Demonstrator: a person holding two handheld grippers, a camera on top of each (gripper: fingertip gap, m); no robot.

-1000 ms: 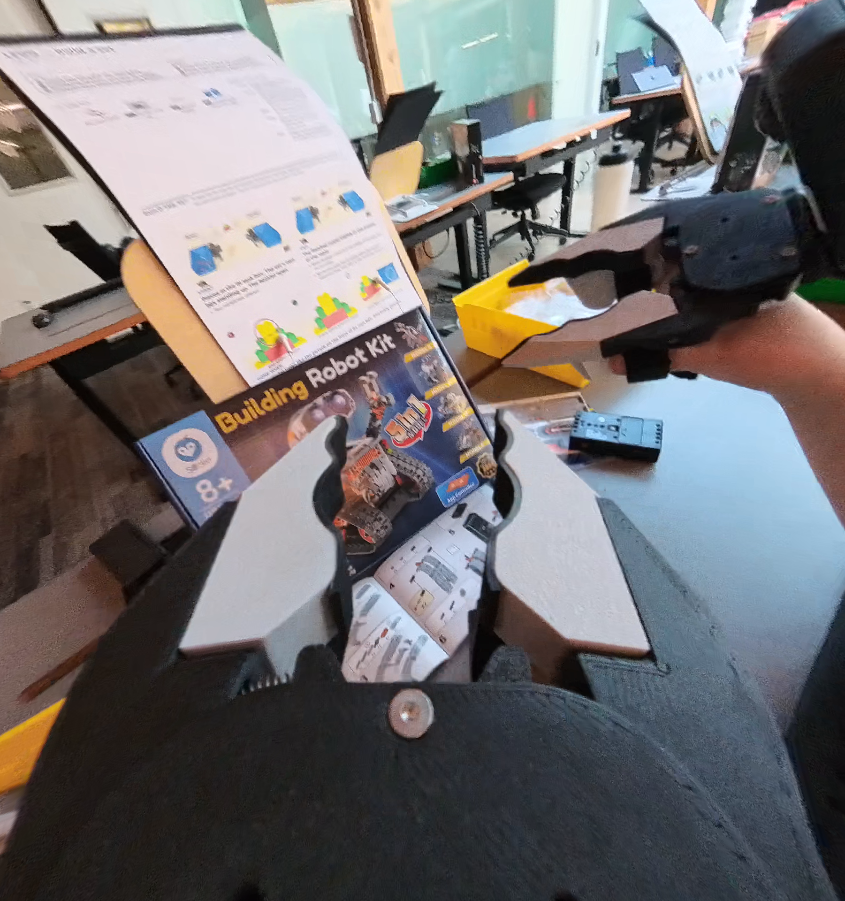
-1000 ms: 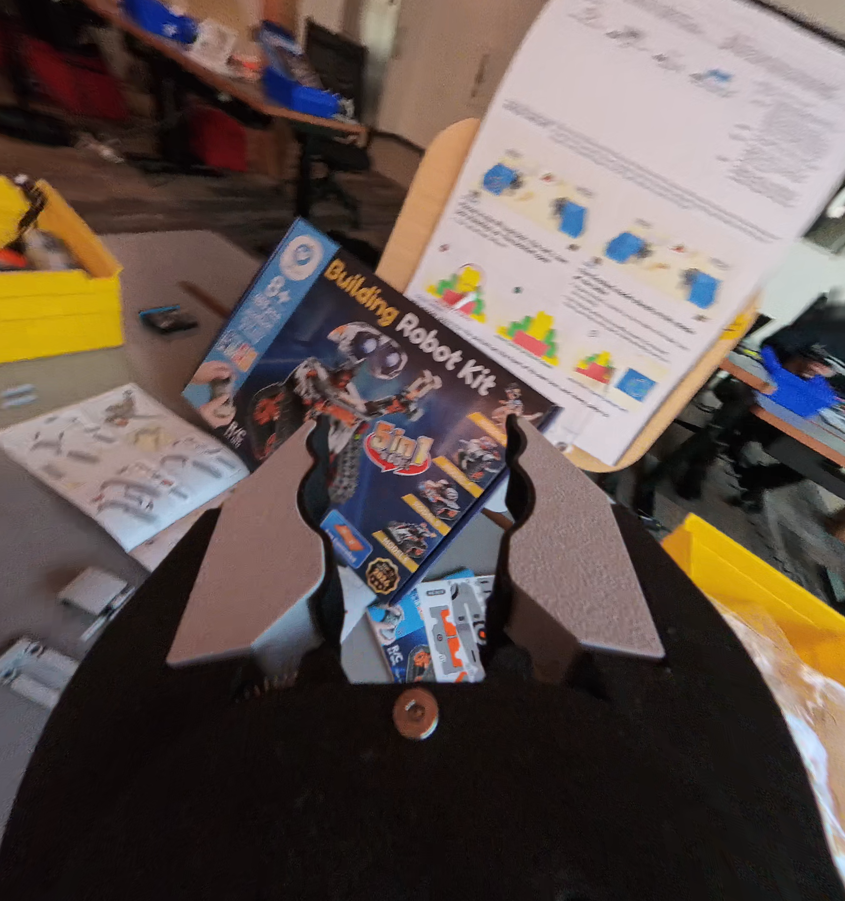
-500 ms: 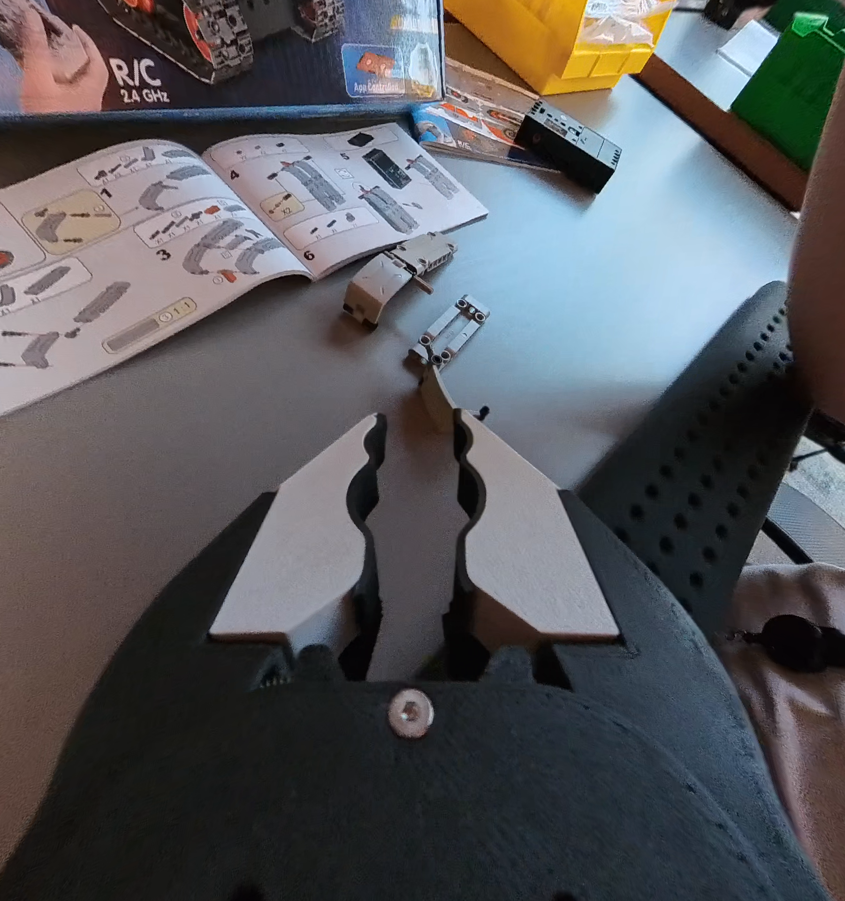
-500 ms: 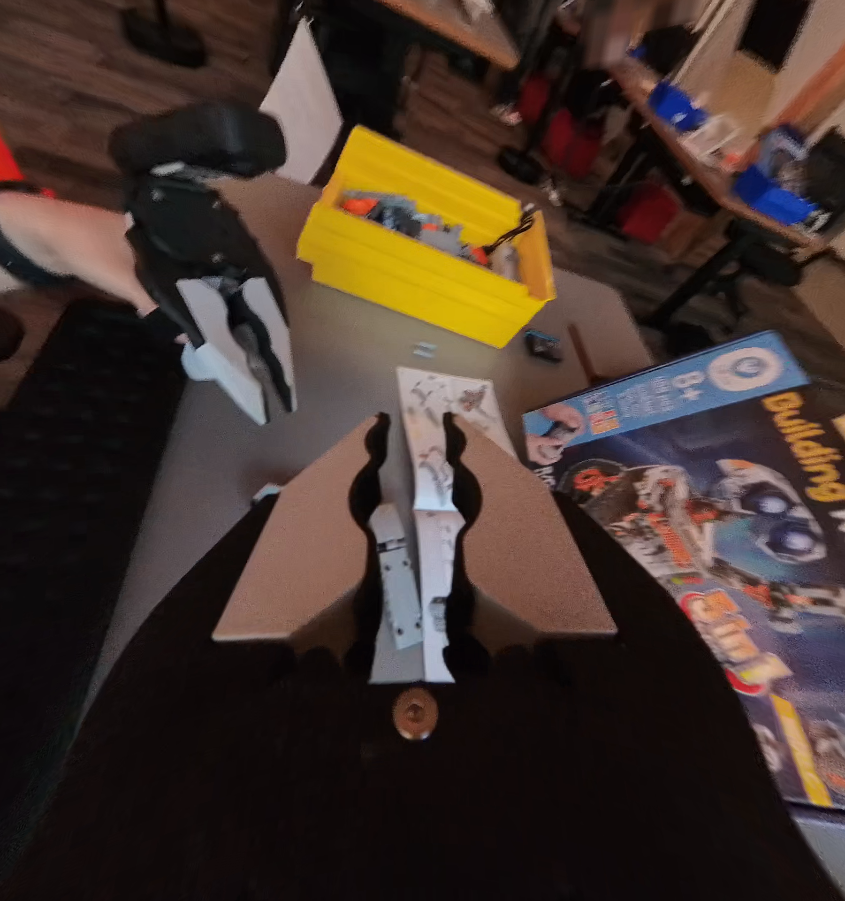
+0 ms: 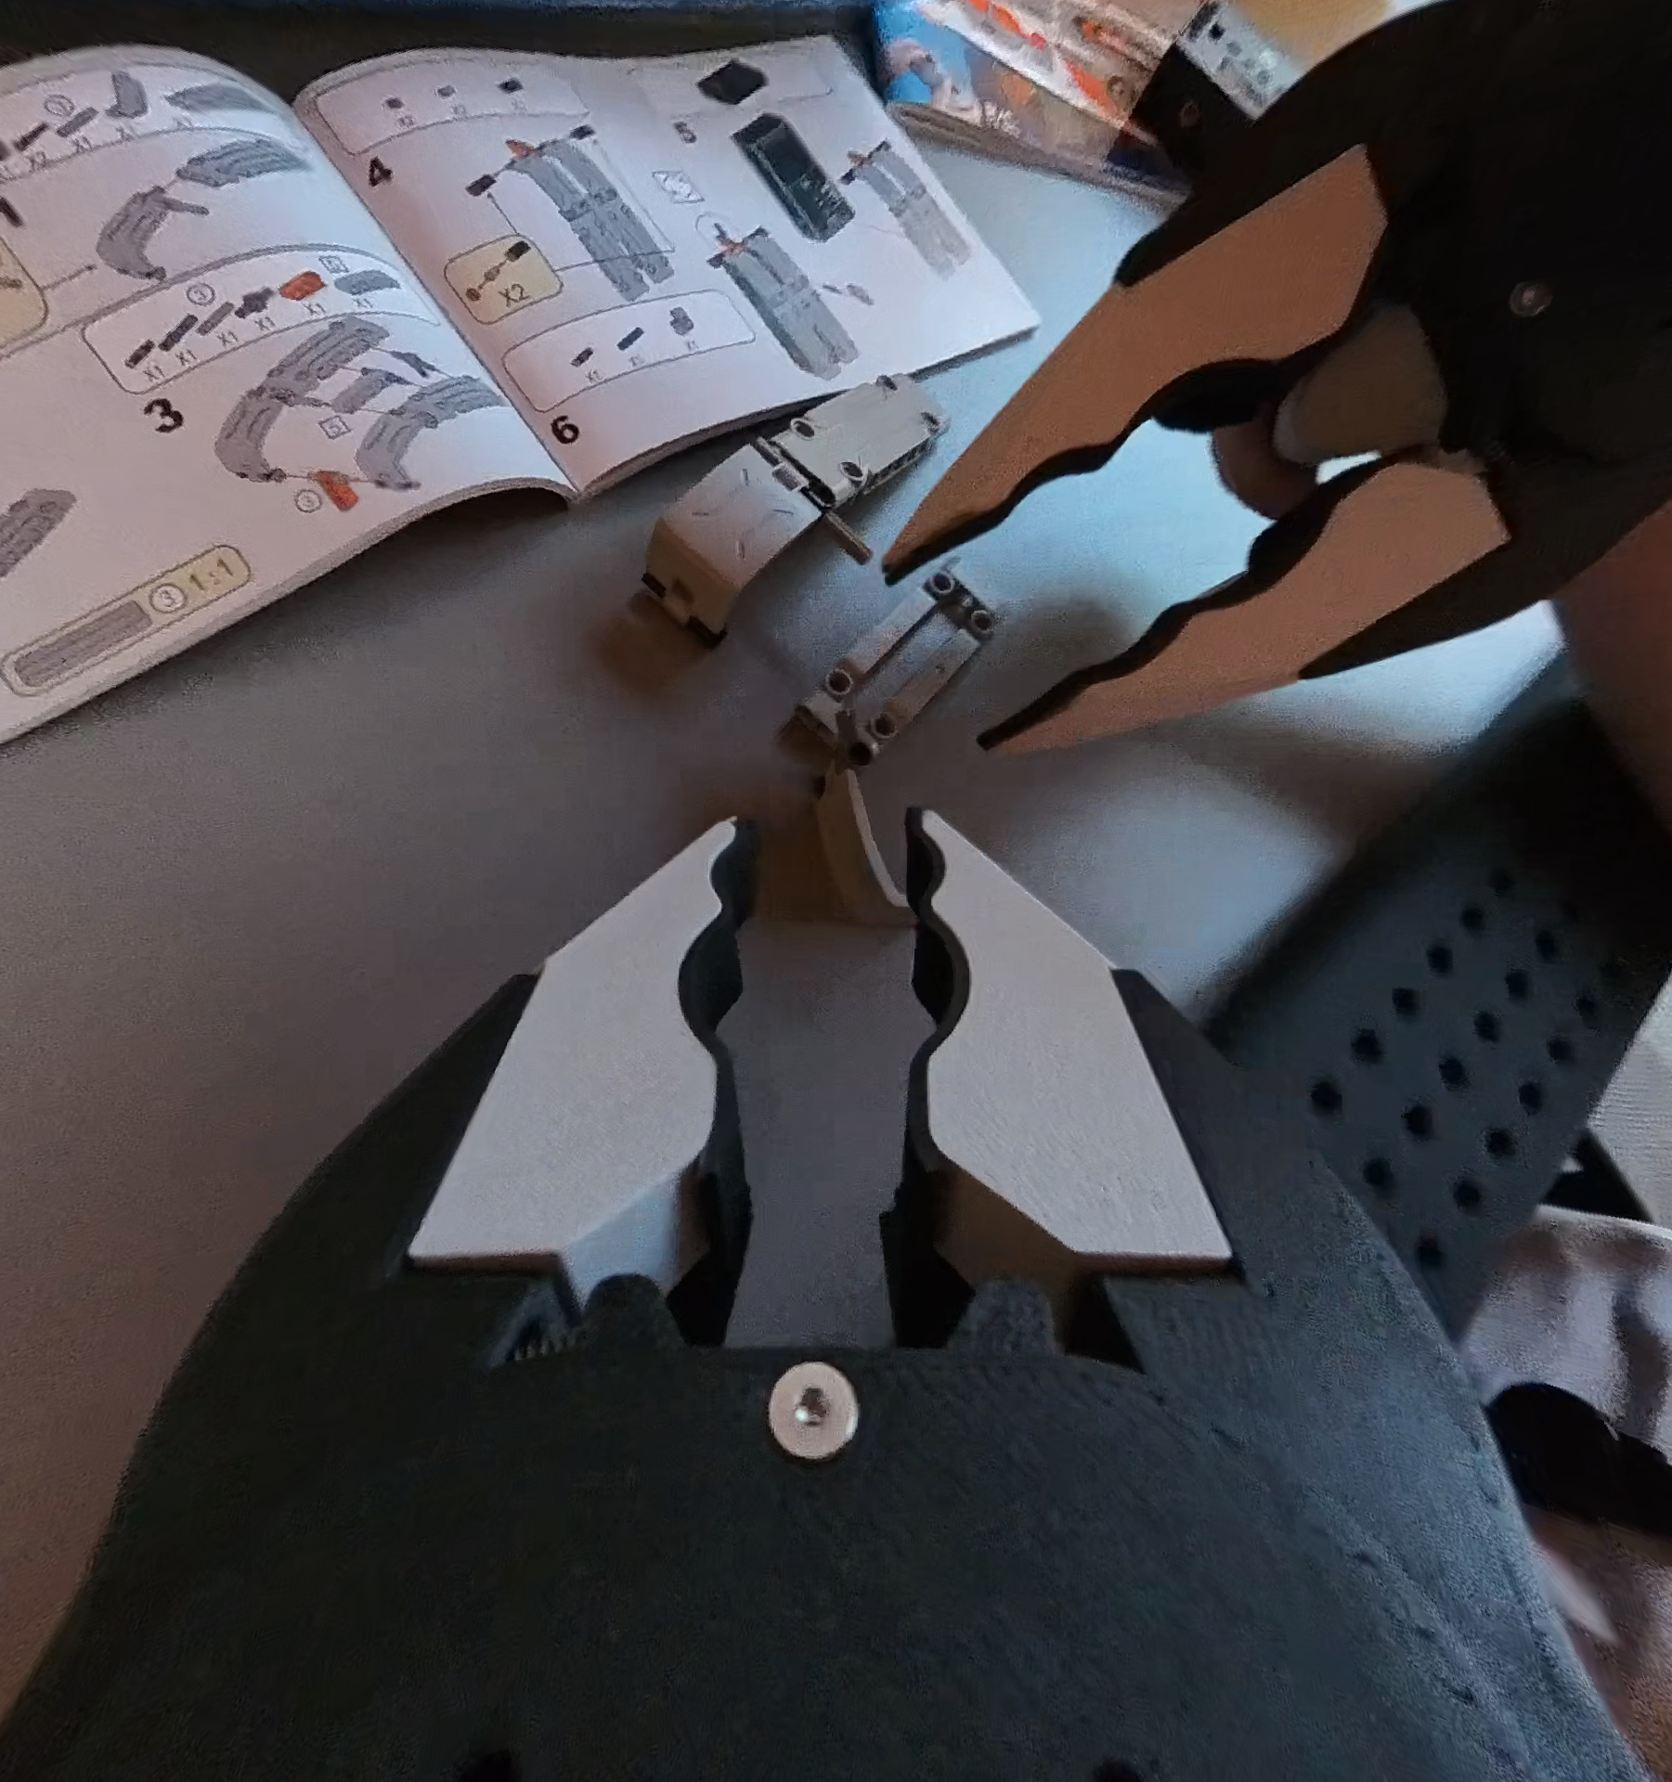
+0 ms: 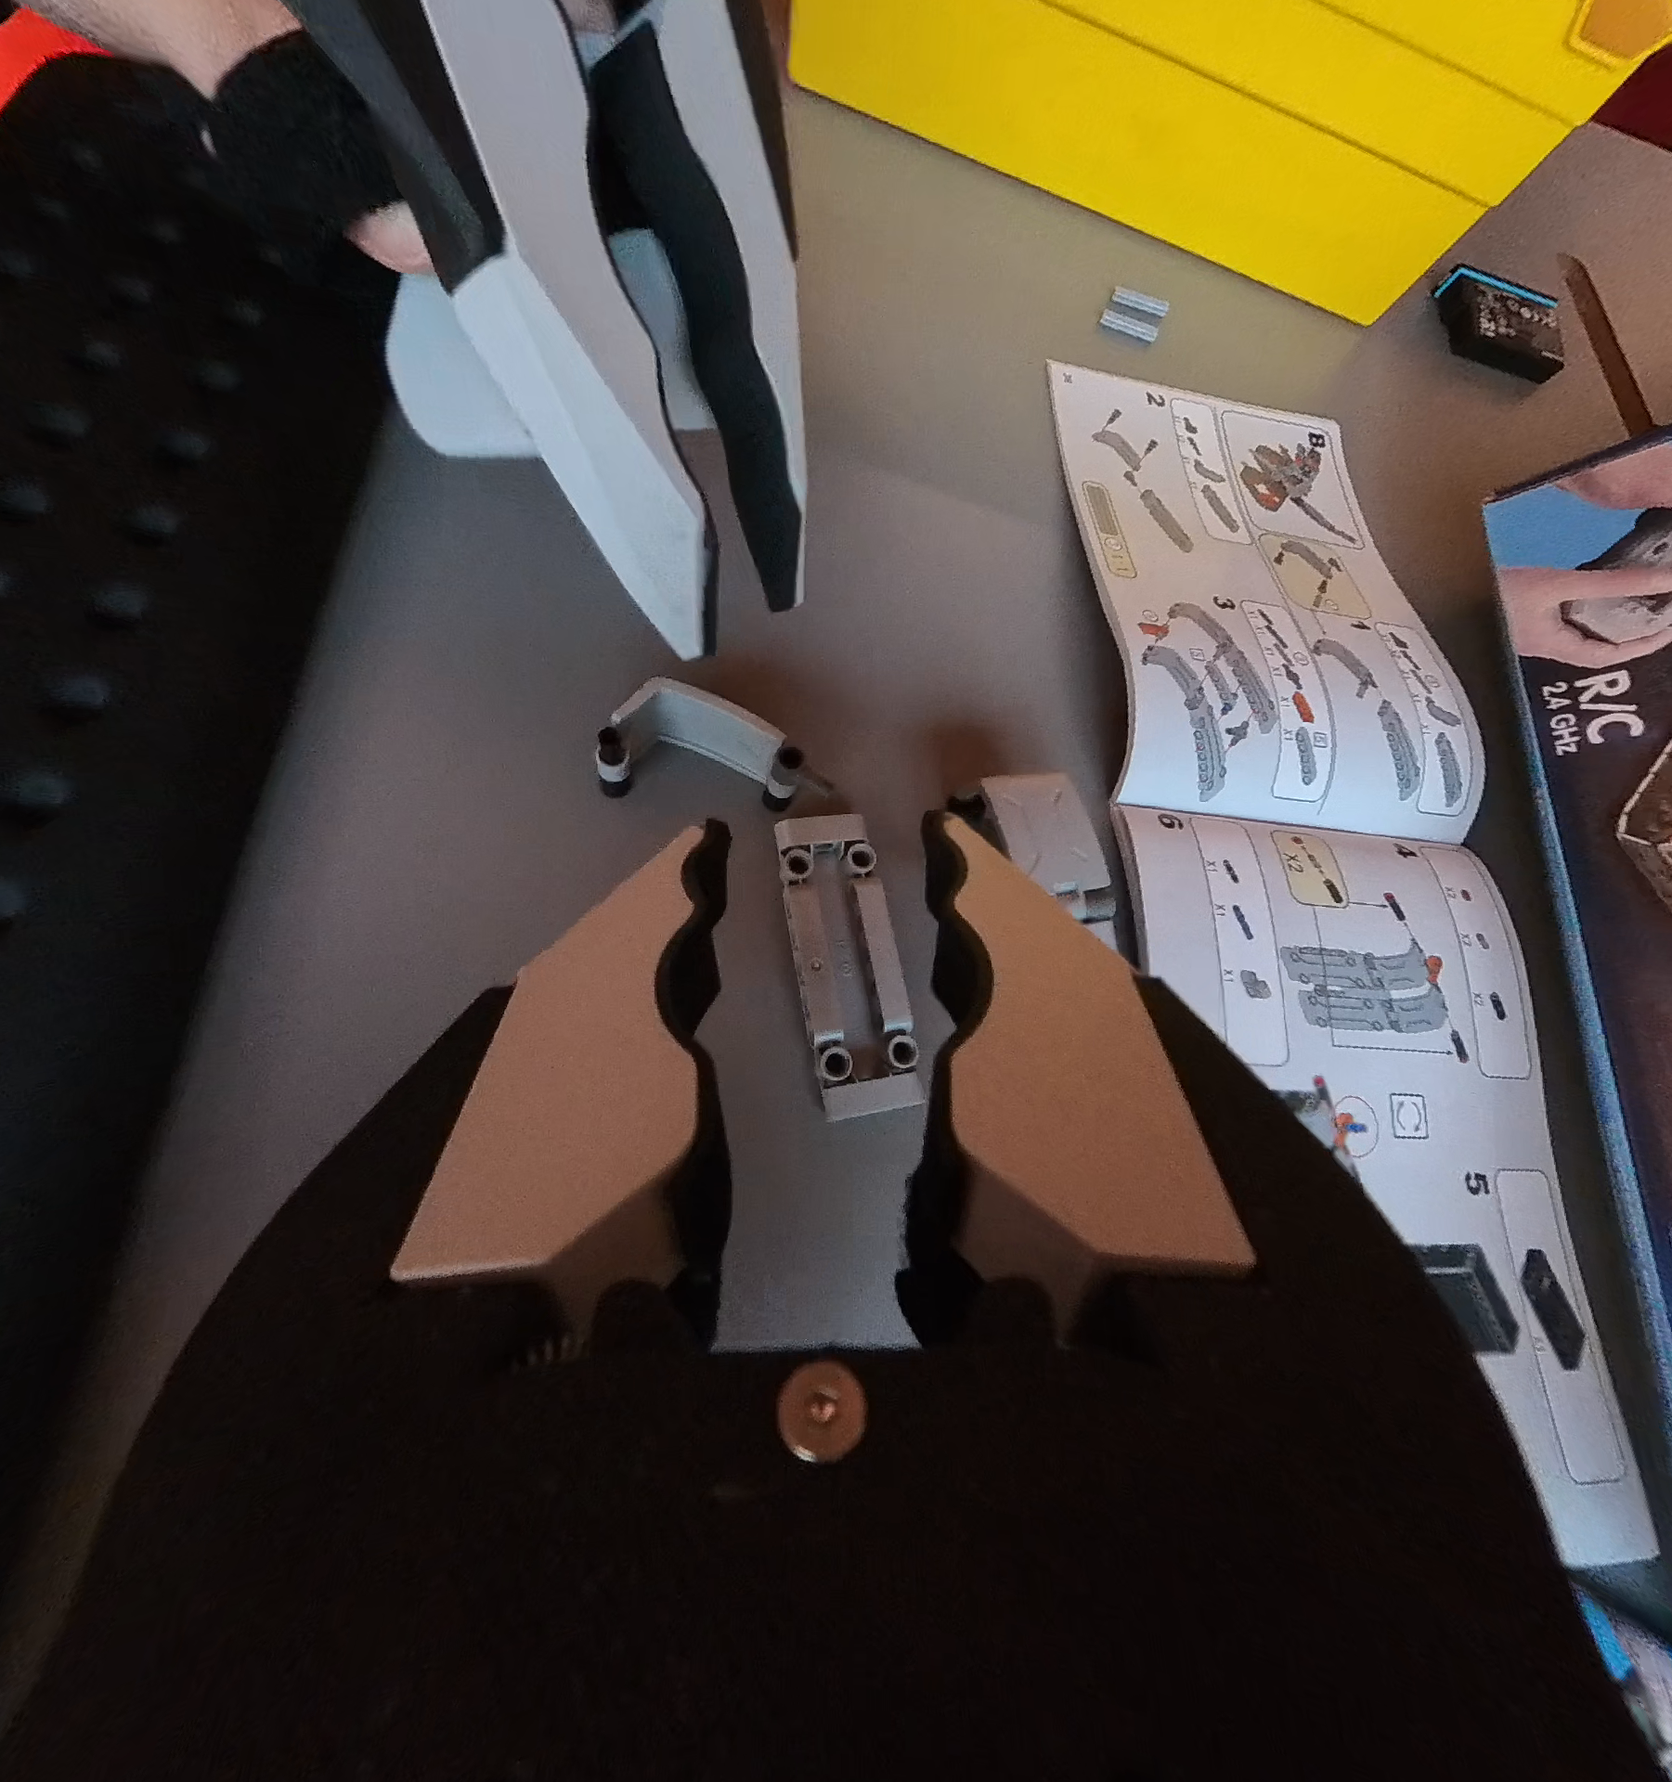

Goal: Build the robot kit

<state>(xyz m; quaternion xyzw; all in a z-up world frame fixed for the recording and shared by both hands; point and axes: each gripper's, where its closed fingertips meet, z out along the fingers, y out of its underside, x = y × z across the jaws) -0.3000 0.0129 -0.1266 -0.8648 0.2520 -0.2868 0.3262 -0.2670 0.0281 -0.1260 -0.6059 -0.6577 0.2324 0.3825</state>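
Three grey building-kit pieces lie on the grey table [image 5: 234, 868]. A flat frame piece [image 6: 846, 974] lies between the fingers of my right gripper [image 6: 824, 829], which is open and not touching it. A curved piece [image 6: 697, 742] with black pins lies just past it, under the tips of my left gripper [image 6: 740, 617]. In the left wrist view my left gripper [image 5: 827, 829] is partly open and empty, the curved piece [image 5: 851, 849] at its tips. The right gripper [image 5: 943, 656] straddles the frame piece [image 5: 899, 665]. A grey motor block [image 5: 793, 492] lies beside them.
An open instruction booklet [image 6: 1295, 771] lies right of the pieces, beside the blue kit box [image 6: 1632, 868]. A yellow bin [image 6: 1198, 125] stands at the back, with a small black module [image 6: 1497, 328] and small grey parts [image 6: 1133, 313] near it. A black perforated chair [image 6: 89, 579] is at the table's edge.
Both grippers have come down close to the table and toward each other. The right gripper now straddles the frame piece; the left gripper's tips have reached the curved piece.
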